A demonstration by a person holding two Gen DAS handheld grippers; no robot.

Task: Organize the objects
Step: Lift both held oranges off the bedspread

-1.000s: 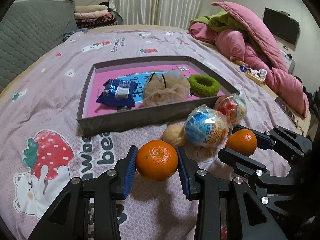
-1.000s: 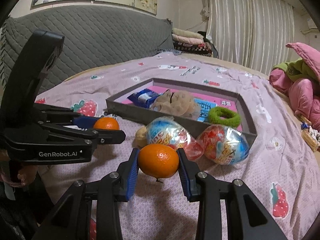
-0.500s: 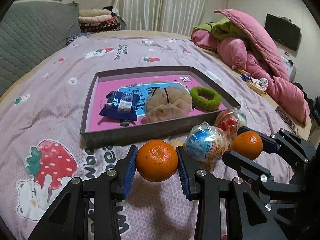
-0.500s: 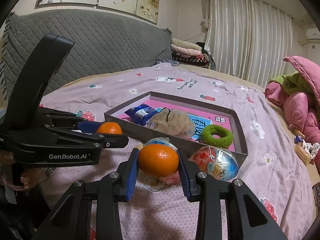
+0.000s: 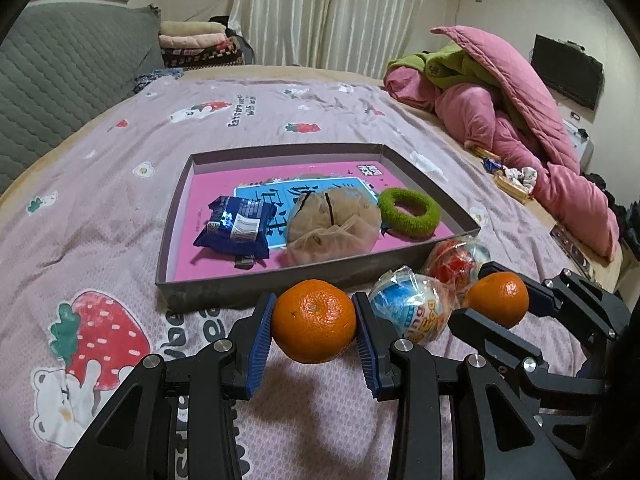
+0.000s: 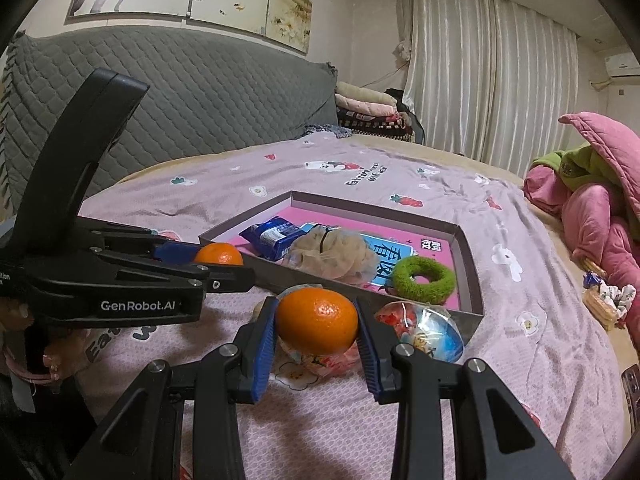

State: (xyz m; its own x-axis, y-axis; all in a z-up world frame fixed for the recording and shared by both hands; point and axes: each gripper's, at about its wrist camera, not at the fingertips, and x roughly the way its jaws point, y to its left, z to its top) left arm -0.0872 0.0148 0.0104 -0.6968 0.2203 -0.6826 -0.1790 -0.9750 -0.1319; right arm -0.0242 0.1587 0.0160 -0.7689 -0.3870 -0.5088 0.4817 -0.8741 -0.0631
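Both tongs are loaded. Left tongs (image 5: 315,326) pinch an orange mandarin (image 5: 314,321) between the blue pads, clear of the bedspread (image 5: 100,208). Right tongs (image 6: 316,326) pinch a second mandarin (image 6: 317,321) in the same manner; in the left wrist view this pair appears at 3 o'clock of the left tongs, with its fruit showing beside a blue wrapped toy ball (image 5: 412,310). A red wrapped toy ball (image 5: 456,258) lies just beyond the blue one, touching the near right corner of the tray (image 5: 224,292). Neither ball is inside the tray. The shallow grey tray with a pink floor sits on the bed at 12 o'clock of both tongs. It contains three items: a dark blue snack packet (image 5: 236,230) at 9 o'clock, a beige mesh pouch (image 5: 334,224) at centre, touching the packet's right side, and a green fuzzy ring (image 5: 408,212) at 3 o'clock. A pile of pink and green bedding (image 5: 520,128) lies well apart at 2 o'clock.
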